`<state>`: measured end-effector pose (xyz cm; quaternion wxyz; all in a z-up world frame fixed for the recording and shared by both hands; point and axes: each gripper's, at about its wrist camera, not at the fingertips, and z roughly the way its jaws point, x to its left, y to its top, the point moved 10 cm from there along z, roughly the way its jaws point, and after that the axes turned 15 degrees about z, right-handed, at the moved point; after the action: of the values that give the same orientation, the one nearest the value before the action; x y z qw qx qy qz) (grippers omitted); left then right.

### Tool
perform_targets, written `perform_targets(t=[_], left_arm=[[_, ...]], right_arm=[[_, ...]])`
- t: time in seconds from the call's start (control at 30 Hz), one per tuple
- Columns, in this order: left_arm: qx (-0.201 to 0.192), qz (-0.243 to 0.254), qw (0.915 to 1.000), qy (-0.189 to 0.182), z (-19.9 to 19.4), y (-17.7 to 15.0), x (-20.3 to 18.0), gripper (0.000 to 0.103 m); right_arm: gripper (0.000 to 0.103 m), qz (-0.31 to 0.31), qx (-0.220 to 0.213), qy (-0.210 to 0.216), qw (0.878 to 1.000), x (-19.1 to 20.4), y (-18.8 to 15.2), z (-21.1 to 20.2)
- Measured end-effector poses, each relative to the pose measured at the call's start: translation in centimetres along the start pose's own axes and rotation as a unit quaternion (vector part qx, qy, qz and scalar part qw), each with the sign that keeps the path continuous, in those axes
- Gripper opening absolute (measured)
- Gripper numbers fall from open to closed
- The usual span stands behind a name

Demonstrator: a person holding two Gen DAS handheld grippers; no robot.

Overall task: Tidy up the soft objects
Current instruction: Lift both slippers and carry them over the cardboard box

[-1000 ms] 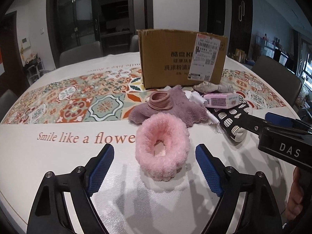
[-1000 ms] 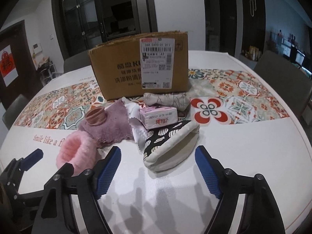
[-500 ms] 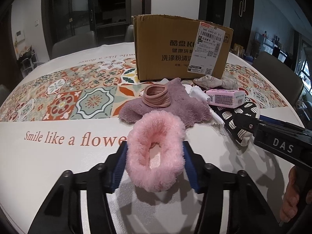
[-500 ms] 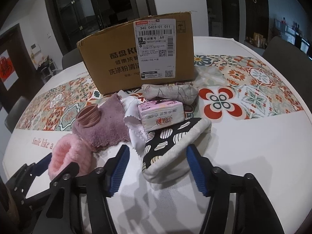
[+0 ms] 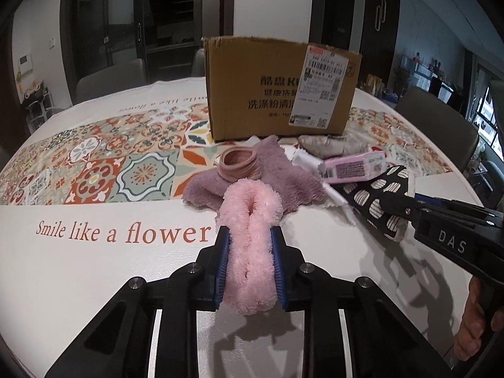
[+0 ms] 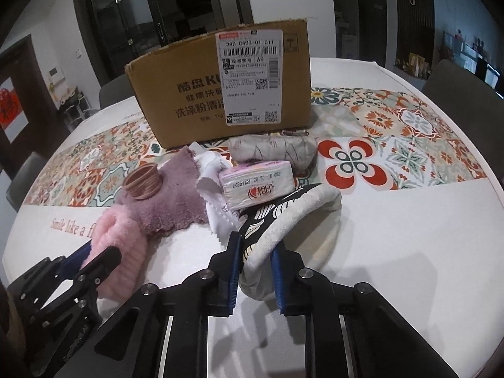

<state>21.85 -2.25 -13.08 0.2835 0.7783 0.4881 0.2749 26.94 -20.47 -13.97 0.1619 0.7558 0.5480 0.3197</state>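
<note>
1. Hidden: the inside of the cardboard box [image 5: 280, 89] beyond both your tools cannot be seen, and its printed text is partly covered by a shipping label. Your right hand [image 5: 478, 324] is cut off at the frame edge. How far the oven mitt [image 6: 296, 217] runs under the tissue pack [image 6: 260, 182] cannot be told.
2. Your left gripper [image 5: 249, 263] is closed tight on the pink fluffy ring [image 5: 249, 236]; its blue pads [image 5: 222, 261] squeeze the ring into a narrow loop that bulges out ahead of the fingertips.
3. Your right gripper [image 6: 255, 271] is closed on the near edge of the oven mitt, bunching the cream lining between its pads; the black patterned side faces up to the left.
4. Just ahead of the left gripper lies a purple towel [image 5: 277, 173] with a ribbed pink band [image 5: 241, 162] on it. A white cloth [image 6: 214, 173] and a grey rolled cloth [image 6: 272, 151] sit ahead of the right gripper, near the box.
5. Everything rests on a round table [image 5: 78, 277] with a white cloth lettered "Smile like a flower" and a tiled pattern strip. The room behind is dim, with grey chairs and dark glass doors.
</note>
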Motion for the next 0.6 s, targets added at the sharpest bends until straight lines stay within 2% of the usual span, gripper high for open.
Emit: perform_targets(t=[0.37, 0.6], left_arm=[[-0.053, 0.02, 0.9984, -0.004, -3.5, 2.6, -0.9, 0.026], [-0.078, 0.015, 0.9967, -0.016, -5.4, 4.5, -1.0, 0.026]], right_arm=[[0.017, -0.018, -0.043, 0.011, 0.999, 0.9, 0.3, -5.1], [0.013, -0.024, -0.072, 0.021, 0.997, 1.6, 1.1, -7.8]])
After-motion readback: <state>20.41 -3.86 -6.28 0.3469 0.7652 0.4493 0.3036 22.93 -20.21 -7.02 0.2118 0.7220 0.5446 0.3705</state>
